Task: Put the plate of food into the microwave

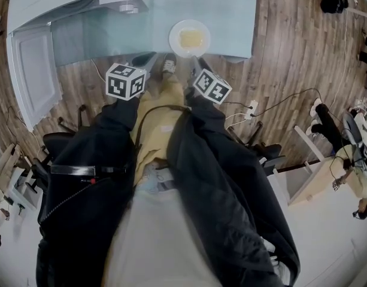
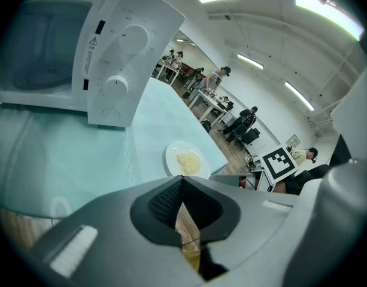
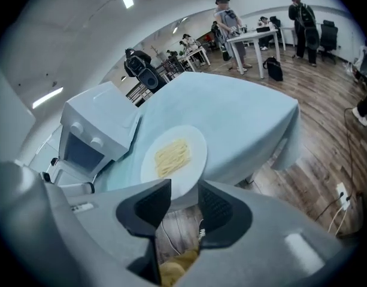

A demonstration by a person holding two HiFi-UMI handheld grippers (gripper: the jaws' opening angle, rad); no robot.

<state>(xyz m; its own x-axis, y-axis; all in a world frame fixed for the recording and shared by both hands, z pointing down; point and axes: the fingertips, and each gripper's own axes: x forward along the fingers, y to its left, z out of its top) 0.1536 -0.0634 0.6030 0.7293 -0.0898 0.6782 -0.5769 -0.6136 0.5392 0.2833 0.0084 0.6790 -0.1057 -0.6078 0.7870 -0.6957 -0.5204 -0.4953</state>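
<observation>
A white plate with pale noodles sits on the teal table near its front edge. At the far left of the table stands the white microwave, its door swung open. My right gripper is just in front of the plate. In the right gripper view its jaws stand open and the plate's near rim shows in the gap; no pad presses on it. My left gripper hangs at the table edge to the left of the plate, shut on nothing.
A power strip with cables lies on the wooden floor to my right. Office chairs stand close on both sides of me. People and desks fill the back of the room. The microwave's control panel faces the left gripper.
</observation>
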